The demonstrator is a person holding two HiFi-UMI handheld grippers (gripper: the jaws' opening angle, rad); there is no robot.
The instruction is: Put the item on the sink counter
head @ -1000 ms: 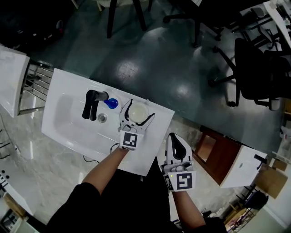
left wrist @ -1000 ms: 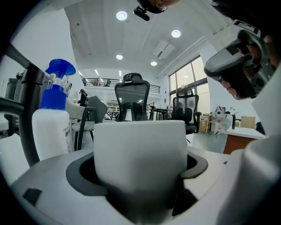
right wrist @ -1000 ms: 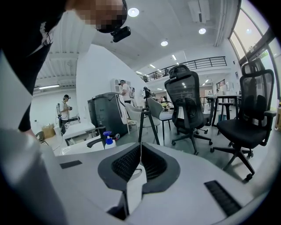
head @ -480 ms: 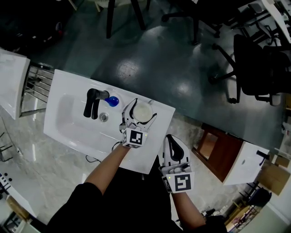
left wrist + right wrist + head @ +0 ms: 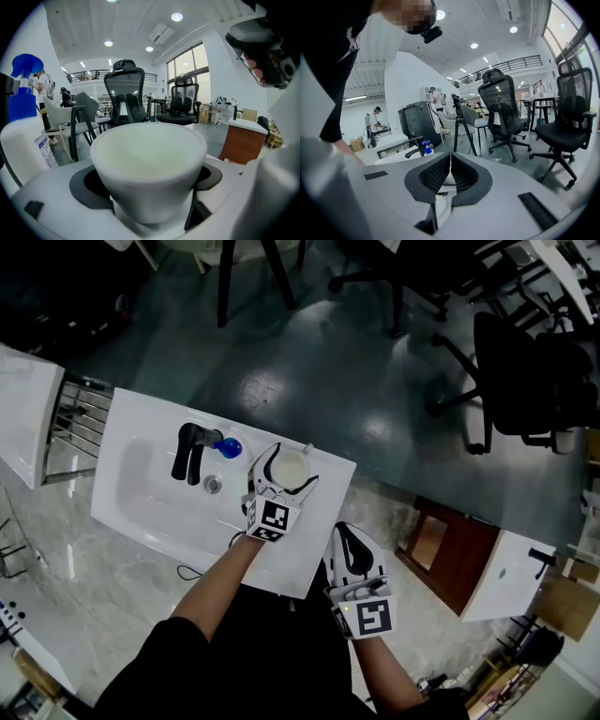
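Observation:
A white cup (image 5: pixel 293 463) stands upright on the far right part of the white sink counter (image 5: pixel 319 521). My left gripper (image 5: pixel 289 470) reaches over the counter, its jaws on either side of the cup and shut on it. In the left gripper view the cup (image 5: pixel 147 164) fills the space between the dark pads. I cannot tell whether the cup's base rests on the counter. My right gripper (image 5: pixel 349 527) hangs off the counter's near right corner, shut with nothing between its jaws; the right gripper view shows this gripper (image 5: pixel 450 165) with its ribbed pads pressed together.
A black faucet (image 5: pixel 190 451) and a blue-topped spray bottle (image 5: pixel 228 447) stand left of the cup, beside the basin (image 5: pixel 141 474). Black office chairs (image 5: pixel 534 381) are on the dark floor beyond. A brown cabinet (image 5: pixel 441 554) is at the right, a metal rack (image 5: pixel 80 418) at the left.
The left gripper stays around the cup at about the same spot on the counter. The right gripper has drifted slightly to the left and stays shut.

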